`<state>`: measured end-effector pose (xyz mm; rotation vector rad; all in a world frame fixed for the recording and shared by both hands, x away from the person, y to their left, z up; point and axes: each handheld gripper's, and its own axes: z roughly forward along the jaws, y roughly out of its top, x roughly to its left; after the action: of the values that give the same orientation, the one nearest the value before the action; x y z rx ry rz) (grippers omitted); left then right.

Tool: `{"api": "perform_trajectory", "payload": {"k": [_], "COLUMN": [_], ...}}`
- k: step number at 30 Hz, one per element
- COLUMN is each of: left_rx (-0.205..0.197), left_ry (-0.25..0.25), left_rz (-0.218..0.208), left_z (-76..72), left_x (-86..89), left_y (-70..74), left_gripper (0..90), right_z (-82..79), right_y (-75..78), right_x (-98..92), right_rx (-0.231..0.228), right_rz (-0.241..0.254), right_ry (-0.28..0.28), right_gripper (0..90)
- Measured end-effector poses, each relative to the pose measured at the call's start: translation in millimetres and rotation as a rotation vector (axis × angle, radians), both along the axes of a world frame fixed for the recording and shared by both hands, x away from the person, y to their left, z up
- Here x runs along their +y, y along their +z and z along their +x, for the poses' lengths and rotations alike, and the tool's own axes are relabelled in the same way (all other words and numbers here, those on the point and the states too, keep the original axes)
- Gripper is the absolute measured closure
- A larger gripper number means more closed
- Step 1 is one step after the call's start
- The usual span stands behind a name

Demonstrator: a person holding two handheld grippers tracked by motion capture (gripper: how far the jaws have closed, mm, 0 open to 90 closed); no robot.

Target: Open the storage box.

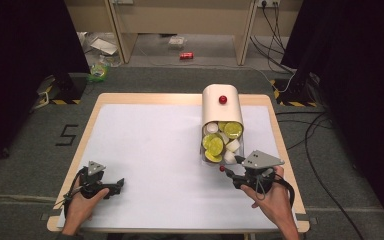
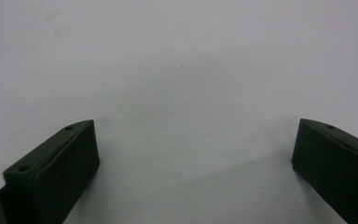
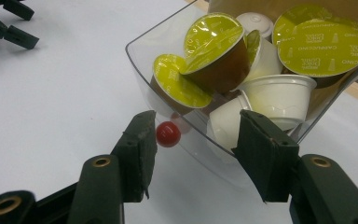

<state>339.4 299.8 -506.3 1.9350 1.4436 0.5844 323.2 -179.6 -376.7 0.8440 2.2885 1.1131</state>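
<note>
Drawer (image 3: 142,70) knob (image 3: 168,134) sits between the spread right gripper (image 3: 193,140) jaws, beside one; left gripper (image 2: 193,154) spread.

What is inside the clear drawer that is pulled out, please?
The clear drawer holds coffee capsules, some green-lidded, some white. Those at the back are covered by the cream box.

The word "CAPPUCCINO" is showing in small dark print around the rim of the yellow-green foil lid (image 3: 324,39) of a coffee capsule at the far right of the clear drawer (image 3: 168,49); the brand line above it is too small to read. A black figure "5" (image 1: 68,135) is showing on the grey floor to the left of the surface.
</note>
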Motion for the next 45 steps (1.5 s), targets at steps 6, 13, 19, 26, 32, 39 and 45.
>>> {"api": "perform_trajectory", "payload": {"k": [6,13,19,26,32,39,45], "left_rx": [0.000,0.000,0.001,0.001,0.001,0.000,0.000], "left_ry": [0.000,-0.001,-0.001,0.000,0.000,0.001,0.001], "left_rz": [0.000,0.000,-0.001,-0.001,-0.002,-0.003,-0.004], "left_z": [0.0,0.1,0.1,0.2,0.2,0.3,0.3], "left_x": [0.0,0.1,0.2,0.0,0.1,0.0,0.0], "left_y": [0.0,0.0,0.0,0.0,0.0,-0.1,-0.1], "left_gripper": [0.0,0.0,0.0,0.0,0.0,0.0,0.0], "right_z": [-1.3,-1.5,0.5,2.7,6.4,12.4,21.3], "right_y": [-0.5,-0.7,-0.9,2.9,1.6,1.9,1.6], "right_x": [-1.0,-1.6,-1.4,-0.2,6.2,13.3,22.6], "right_rx": [0.007,0.010,0.000,-0.033,-0.031,-0.044,-0.054], "right_rz": [-0.001,0.013,0.036,0.079,0.082,0.085,0.078], "right_ry": [0.004,0.005,-0.007,-0.034,-0.042,-0.050,-0.054], "right_gripper": [47.6,46.4,42.8,39.9,37.7,31.4,27.5]}}
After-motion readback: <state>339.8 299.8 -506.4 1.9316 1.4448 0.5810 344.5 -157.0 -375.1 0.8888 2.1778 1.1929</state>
